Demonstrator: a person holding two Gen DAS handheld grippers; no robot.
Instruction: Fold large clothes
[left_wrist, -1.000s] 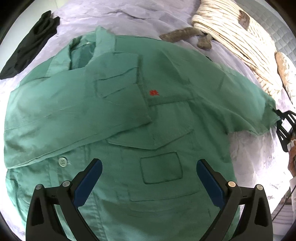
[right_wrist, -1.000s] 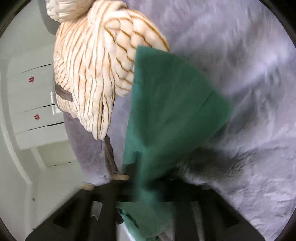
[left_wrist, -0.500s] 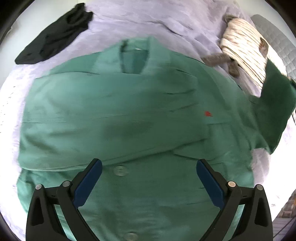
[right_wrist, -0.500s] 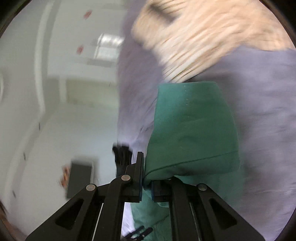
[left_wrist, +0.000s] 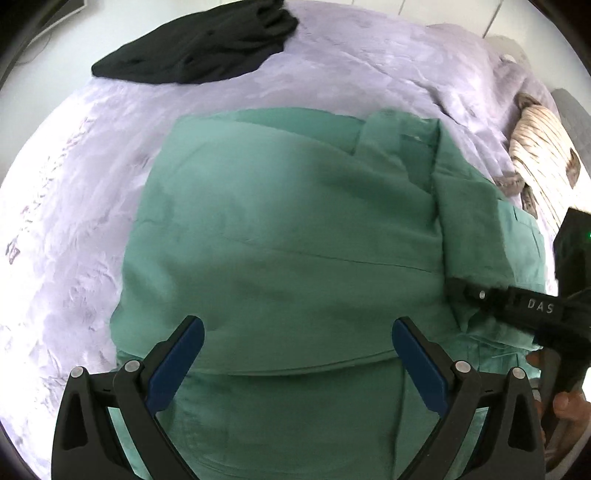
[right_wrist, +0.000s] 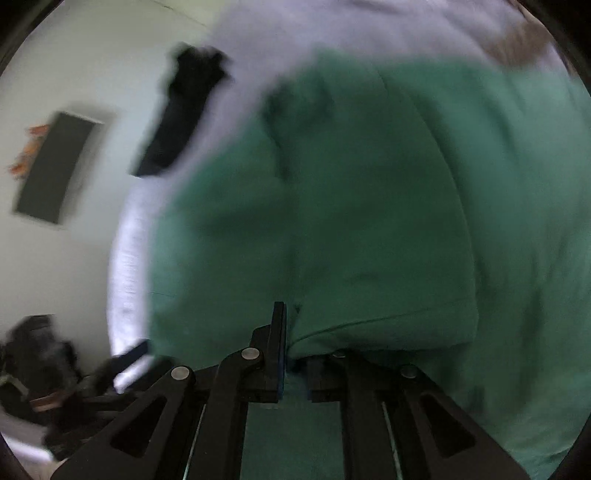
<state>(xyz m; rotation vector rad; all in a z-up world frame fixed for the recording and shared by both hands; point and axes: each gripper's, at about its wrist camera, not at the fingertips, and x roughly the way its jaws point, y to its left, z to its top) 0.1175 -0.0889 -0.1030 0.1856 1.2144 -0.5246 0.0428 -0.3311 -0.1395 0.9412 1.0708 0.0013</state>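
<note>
A: Where is the task now, from what you see?

B: The green shirt (left_wrist: 295, 240) lies flat in the middle of the lilac bedsheet (left_wrist: 74, 192). 1 sleeve is already folded across the chest. My right gripper (right_wrist: 293, 373) brings the other sleeve (left_wrist: 472, 229) over the shirt; the cuff sits between the jaws, and they are just beginning to open, I think to drop it. So I judge the 2 sleeve folds almost done. The body of the shirt, from hem to collar, is not yet folded.

A: And your left tool?

B: The left gripper (left_wrist: 295, 354) hangs above the lower part of the shirt with its jaws wide apart and nothing between them.

A: What else is around the shirt?

B: Beyond the shirt, at the far edge of the sheet, there is a black garment (left_wrist: 199, 48). To the right of the shirt lies a cream striped garment (left_wrist: 543, 147). Both are apart from the shirt, so nothing blocks the next fold. Only my right gripper itself lies over the shirt's right side. The right wrist view is blurred, so I cannot tell small details there.
</note>
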